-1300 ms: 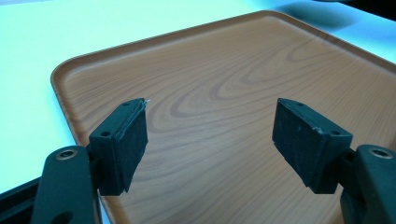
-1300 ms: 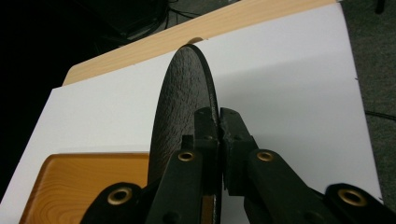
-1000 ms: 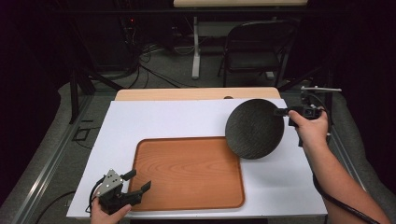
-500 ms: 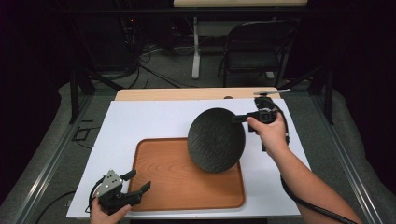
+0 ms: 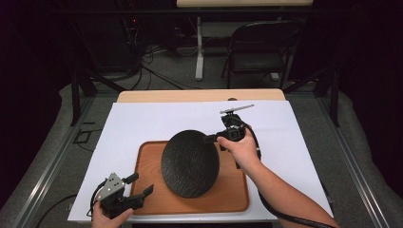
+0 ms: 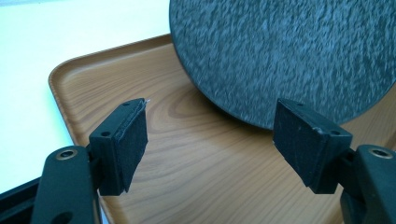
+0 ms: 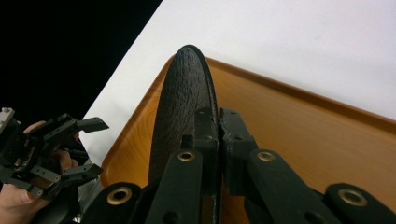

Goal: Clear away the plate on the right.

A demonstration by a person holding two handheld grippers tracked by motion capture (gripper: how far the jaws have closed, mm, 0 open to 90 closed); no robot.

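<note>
The right gripper (image 5: 212, 138) is clamping the rim of a round, rough-textured black plate (image 5: 190, 163), holding it tilted over the rounded wooden tray (image 5: 236, 199). The left gripper (image 5: 140, 185) is sitting with jaws apart at the tray's near-left corner.

Right gripper (image 5: 212, 138) carries dark plate (image 5: 190, 163) leftward from beyond wooden tray's (image 5: 237, 199) right edge; plate now sits over tray centre.

One dark round plate (image 5: 190, 164), one wooden tray (image 5: 228, 197), one white sheet (image 5: 142, 123) on one table (image 5: 199, 95) — plus two tools: left (image 5: 140, 186), right (image 5: 213, 139) — one folding chair (image 5: 259, 50) behind.
</note>
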